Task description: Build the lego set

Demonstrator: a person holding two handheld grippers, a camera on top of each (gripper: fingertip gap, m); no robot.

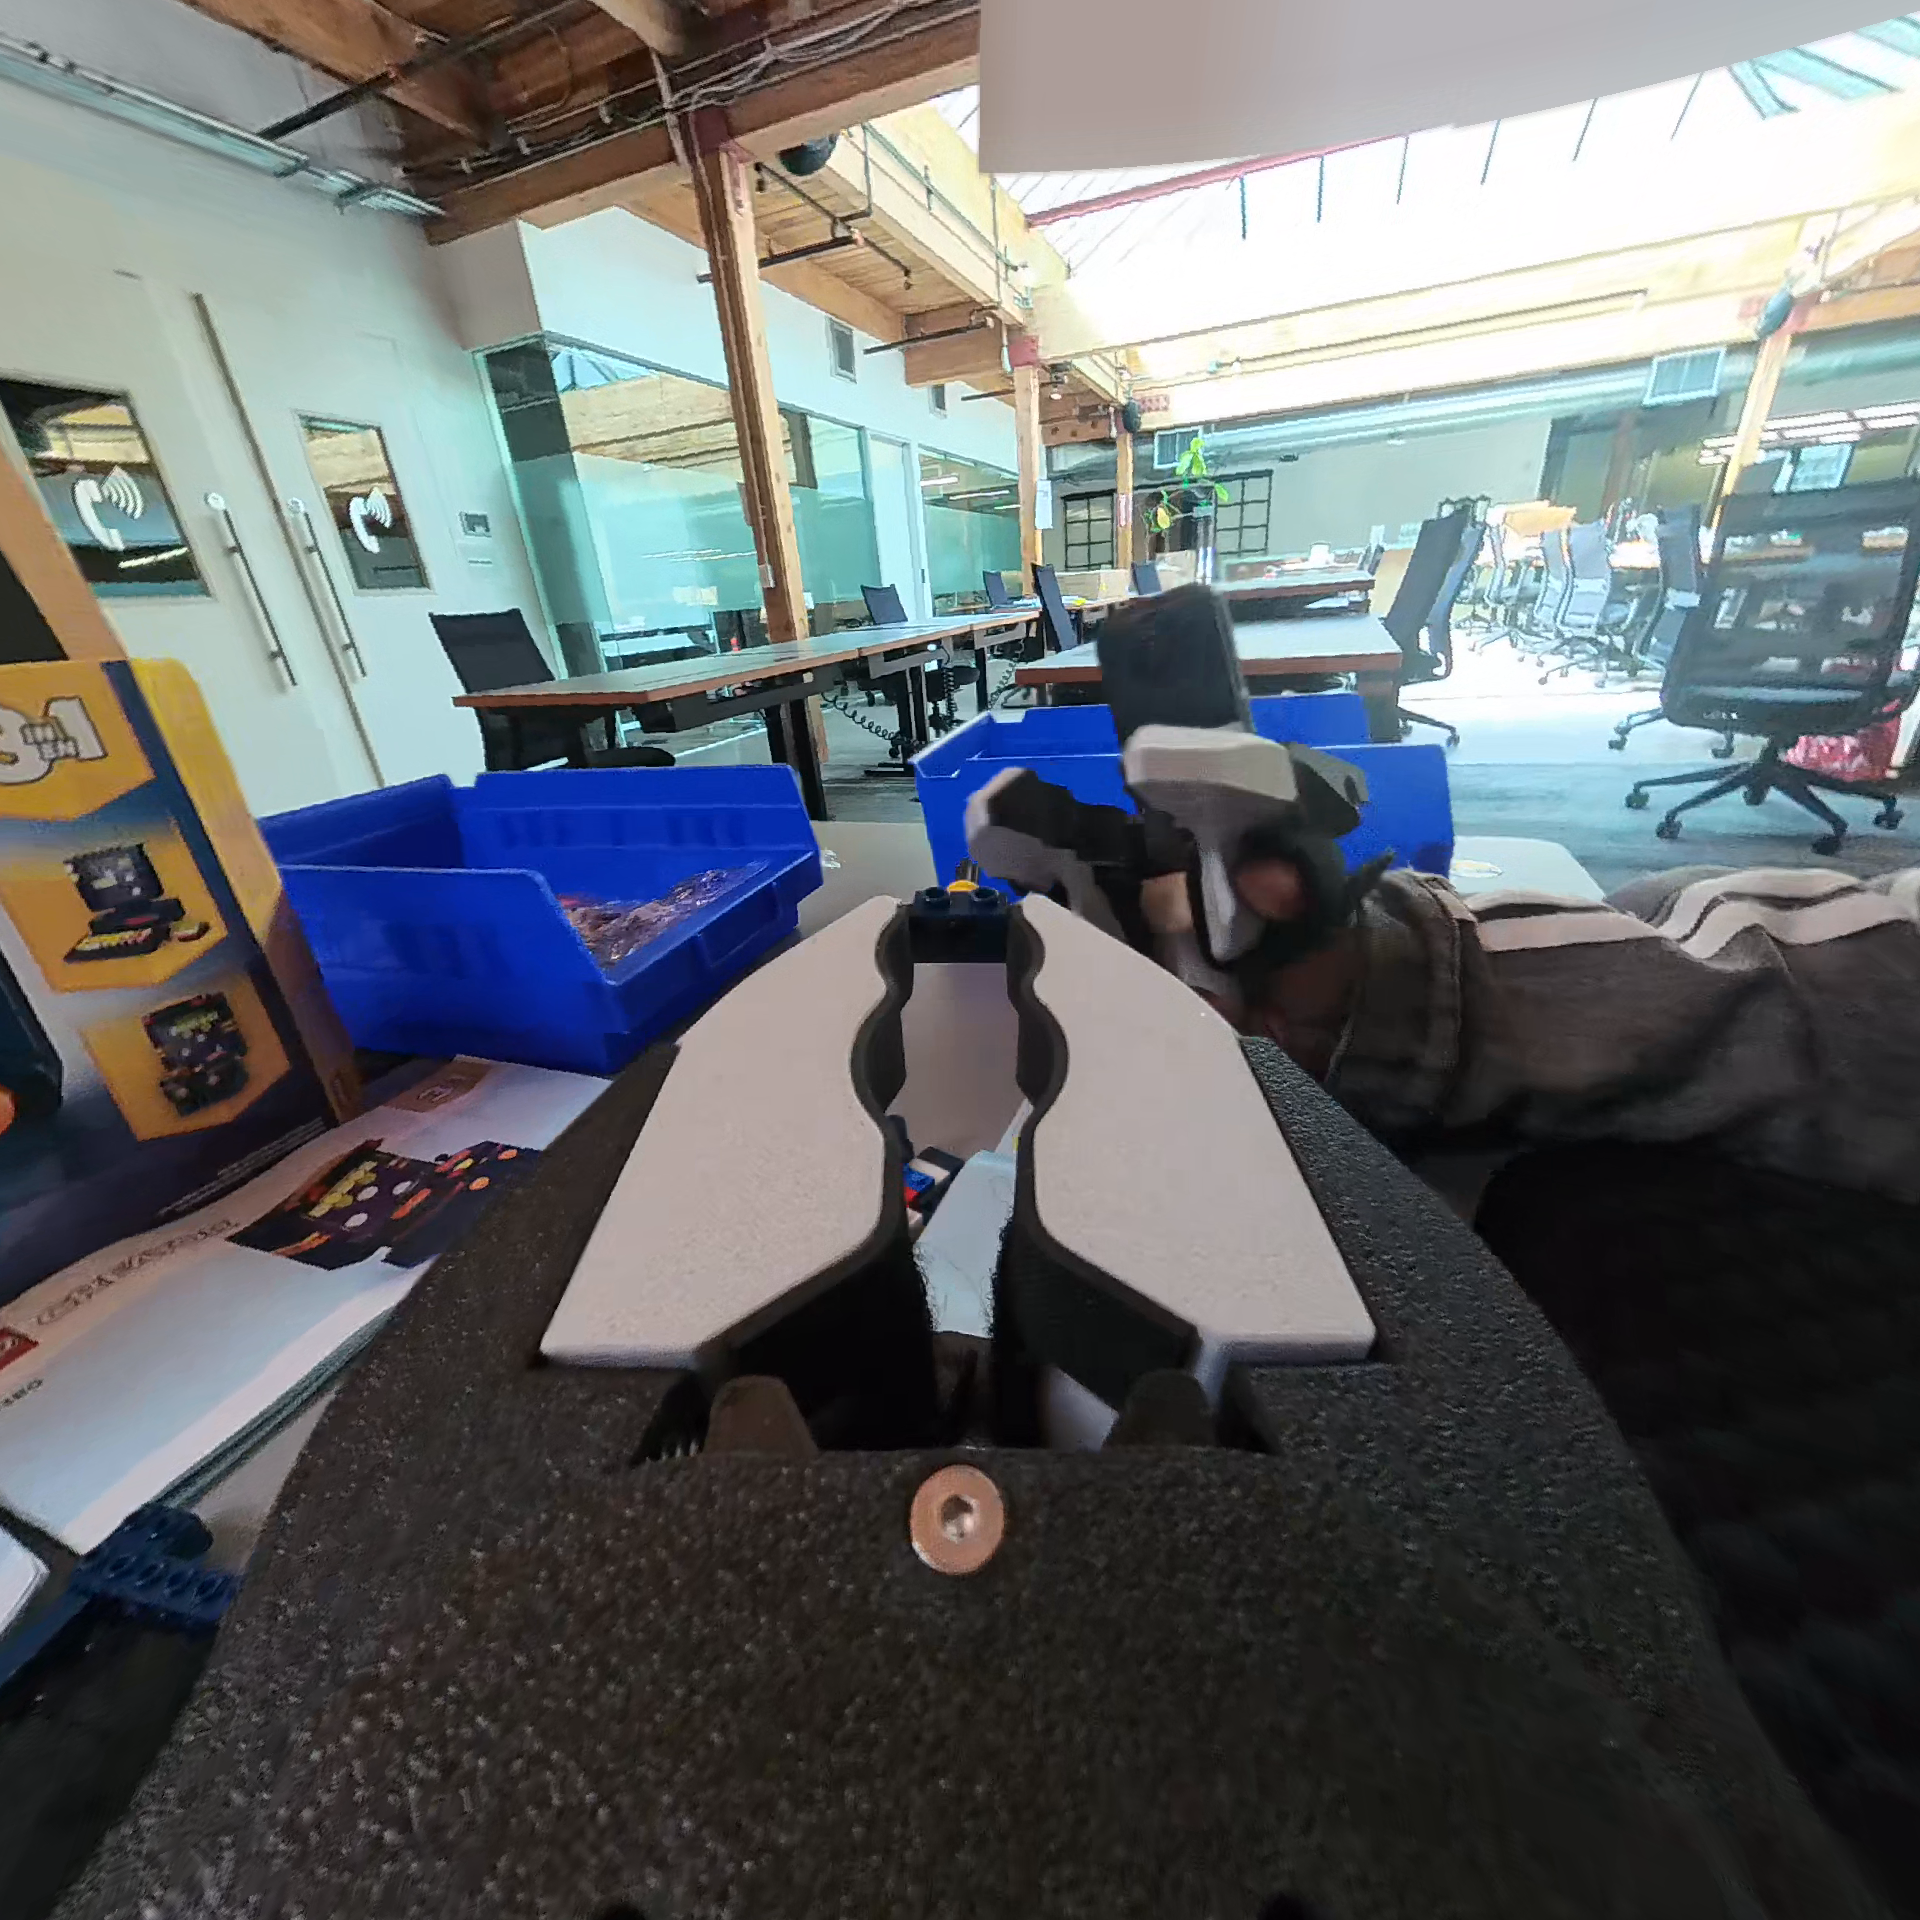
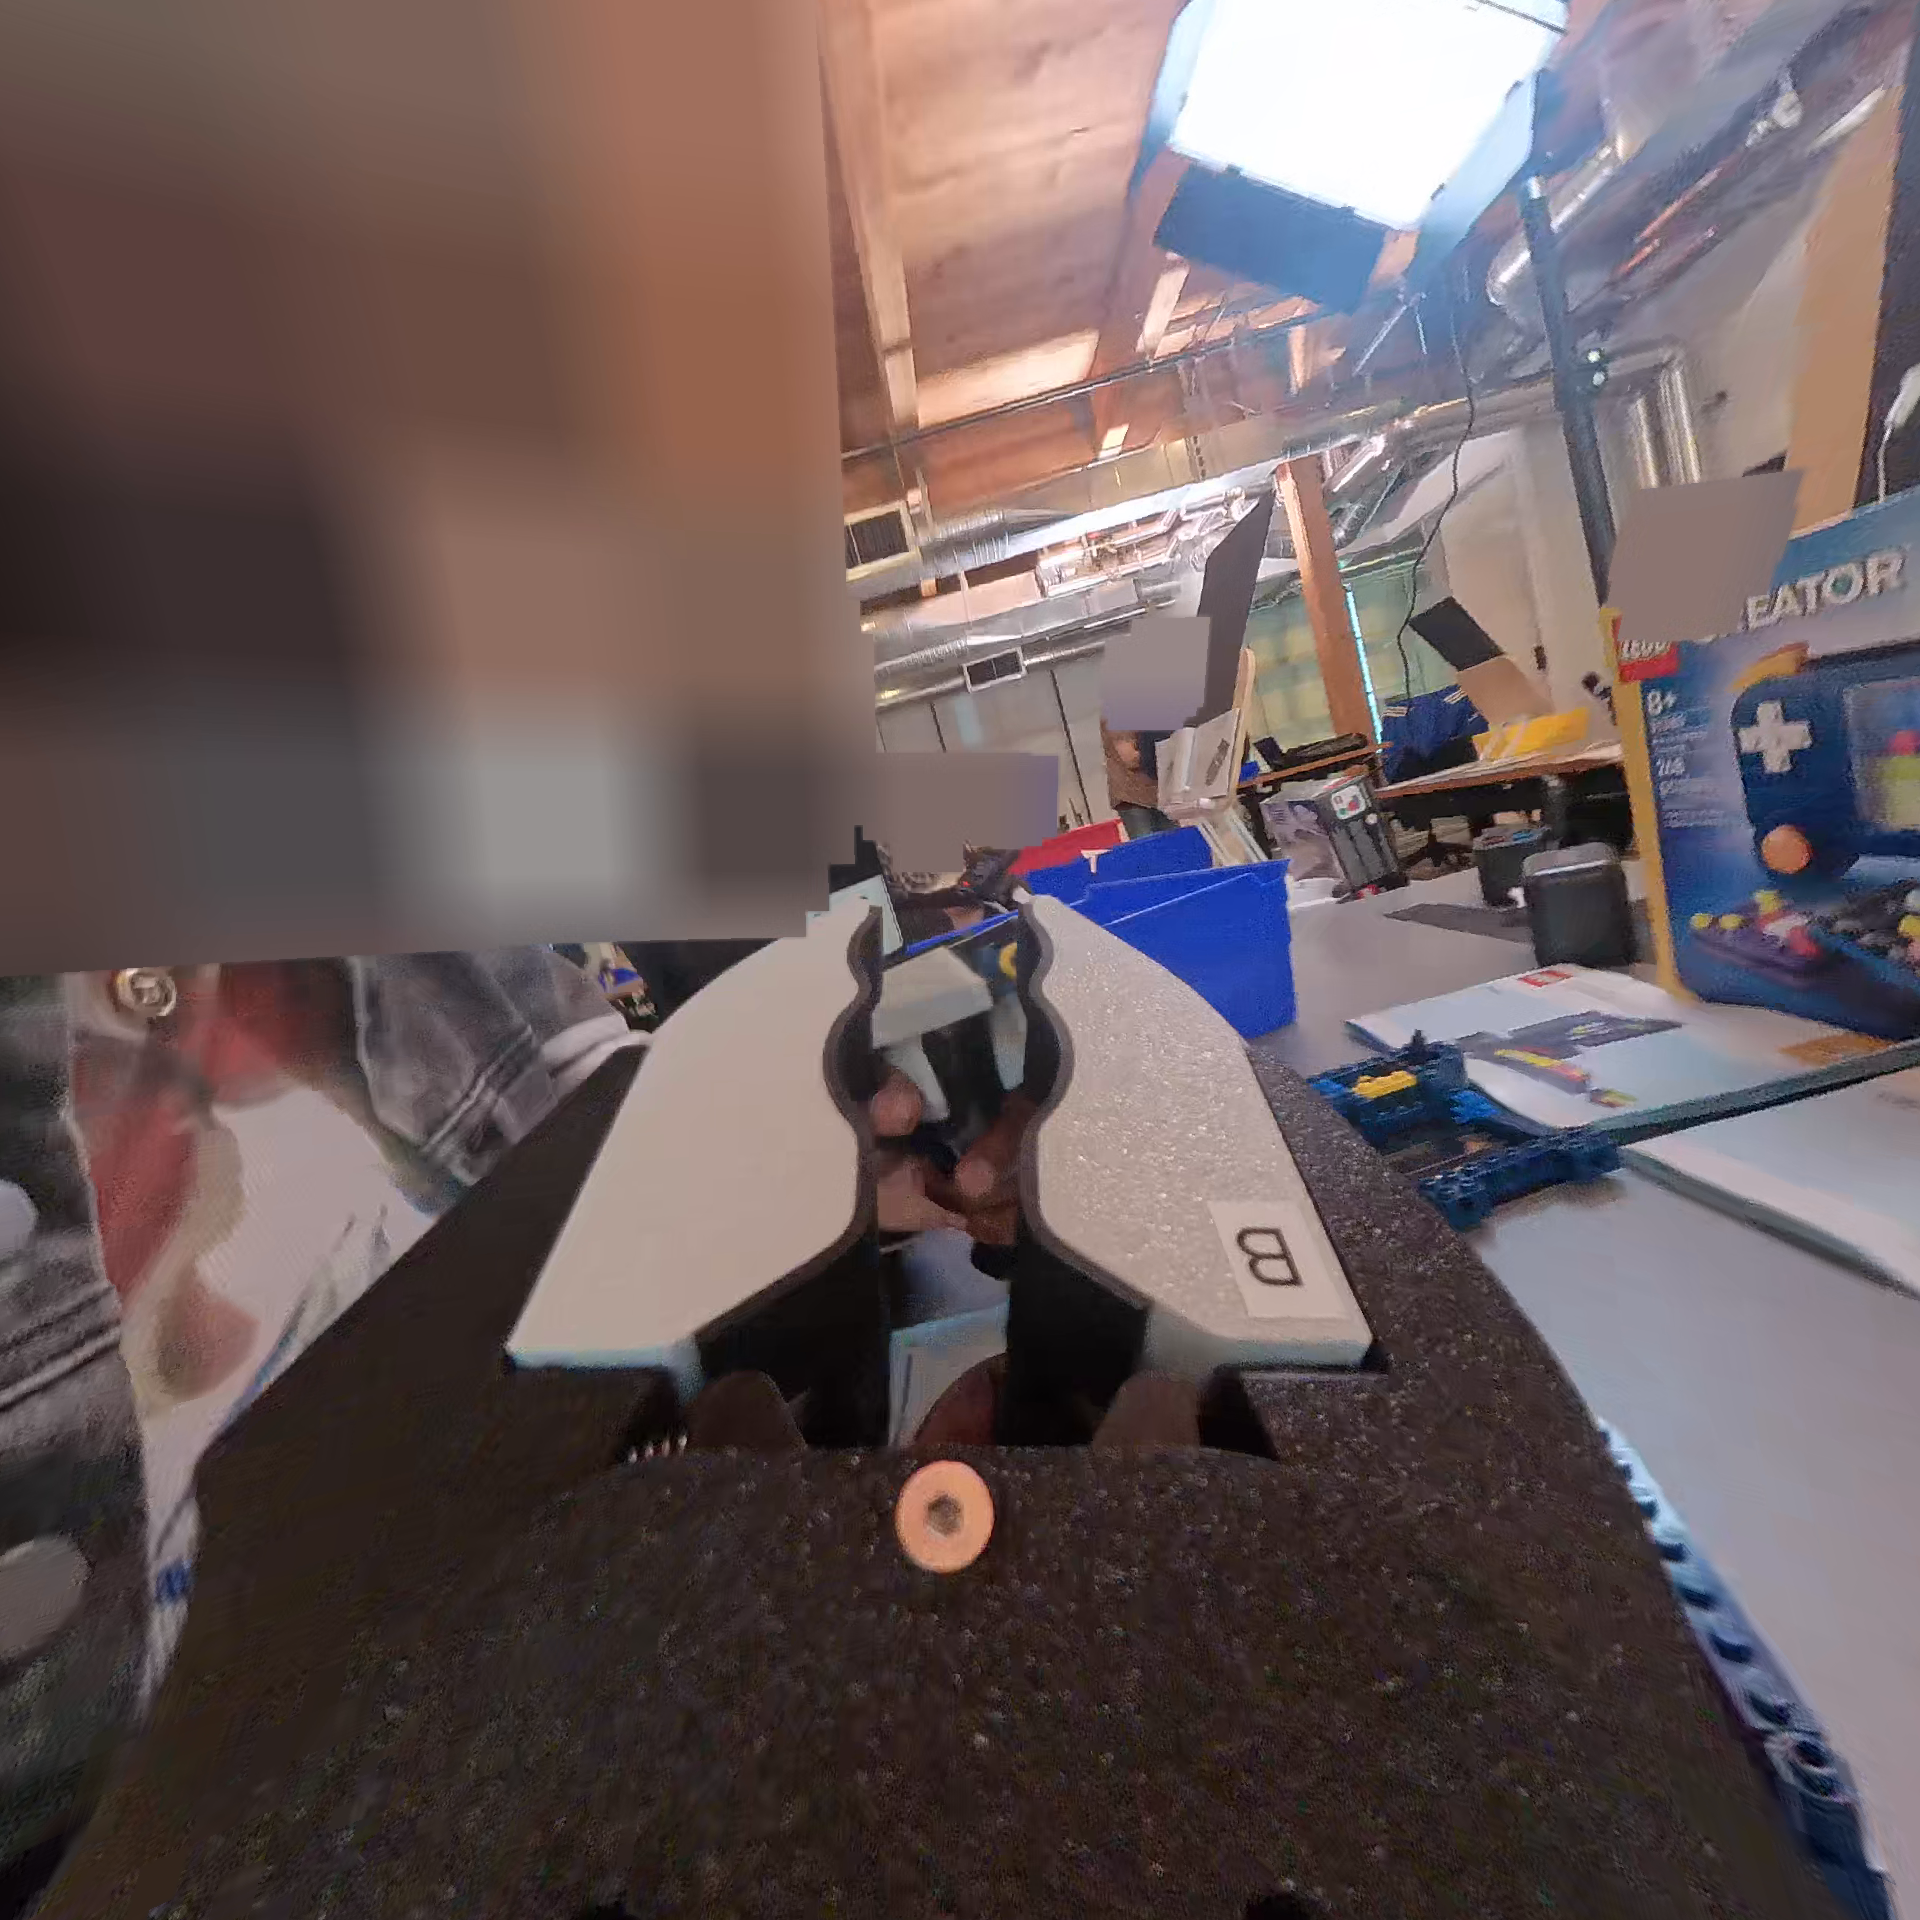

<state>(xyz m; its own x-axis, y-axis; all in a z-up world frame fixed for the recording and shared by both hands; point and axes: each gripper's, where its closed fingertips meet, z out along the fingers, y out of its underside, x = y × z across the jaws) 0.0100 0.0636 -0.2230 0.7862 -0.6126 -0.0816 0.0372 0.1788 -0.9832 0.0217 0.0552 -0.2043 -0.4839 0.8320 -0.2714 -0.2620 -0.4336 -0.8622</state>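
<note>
- Brick (image 1: 958,914), dark blue, sits pinched at my left tool's (image 1: 958,935) tips; I should hold it level.
- My right tool (image 2: 951,966) gapes empty just beside it, above the worktop (image 1: 868,862).

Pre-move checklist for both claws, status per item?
1. Left claw clamped on dark blue brick: ok, both pads pressed on it.
2. Brick studs up, level: ok.
3. Right claw close beside the brick: ok.
4. Right claw's grasp: open, nothing between its fingertips.
5. Small yellow-tipped piece behind the brick, seated: cannot tell.
6. Blue bin apart from both claws: ok.
</note>
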